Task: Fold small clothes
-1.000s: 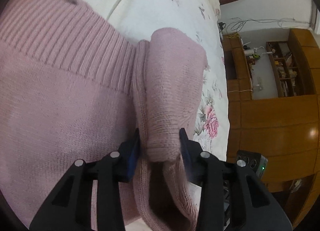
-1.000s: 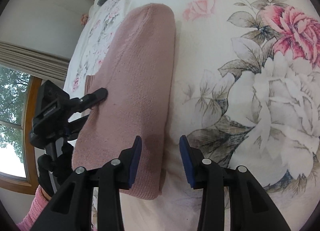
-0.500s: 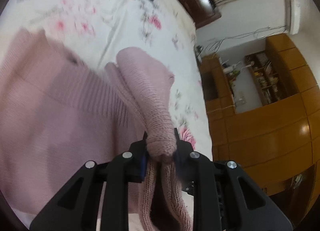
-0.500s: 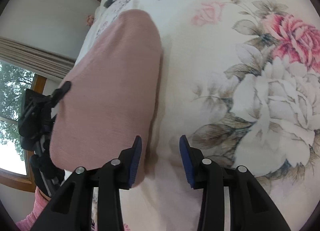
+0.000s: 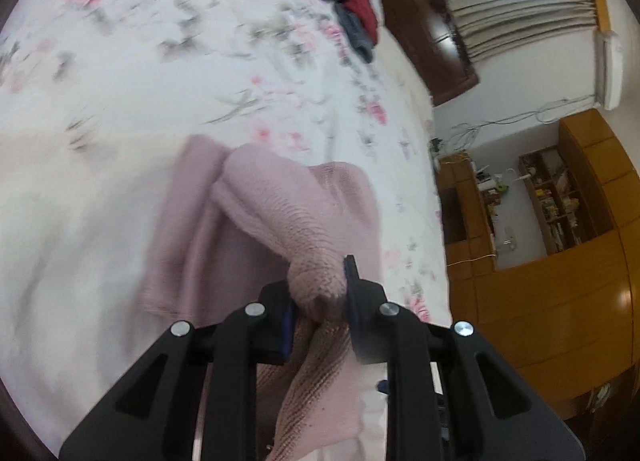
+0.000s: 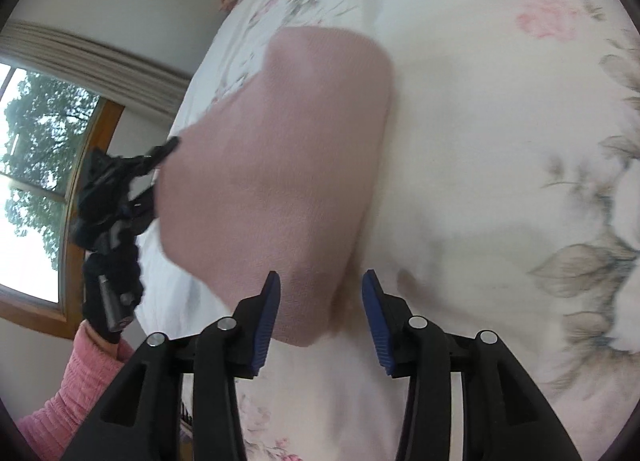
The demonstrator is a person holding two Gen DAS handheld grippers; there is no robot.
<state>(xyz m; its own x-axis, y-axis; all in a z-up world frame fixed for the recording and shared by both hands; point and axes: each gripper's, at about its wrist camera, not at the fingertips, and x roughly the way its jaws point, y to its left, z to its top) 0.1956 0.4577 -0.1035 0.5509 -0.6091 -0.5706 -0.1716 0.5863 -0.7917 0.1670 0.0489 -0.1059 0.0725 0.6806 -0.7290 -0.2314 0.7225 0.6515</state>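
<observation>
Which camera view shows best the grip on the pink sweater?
The left wrist view: the left gripper is shut on a bunched fold of the pink sweater. The right wrist view shows only its lifted smooth side, with the open right gripper near it.

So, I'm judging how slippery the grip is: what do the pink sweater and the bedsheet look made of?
The pink sweater looks like soft matte knit yarn, with visible ribbed stitch rows. The bedsheet looks like smooth woven cotton with a printed floral pattern, though the fibre is uncertain.

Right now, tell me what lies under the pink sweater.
Under the pink sweater lies the floral bedsheet, visible all around it. The left gripper lifts one bunched part; whatever the fabric covers directly beneath cannot be seen.
</observation>
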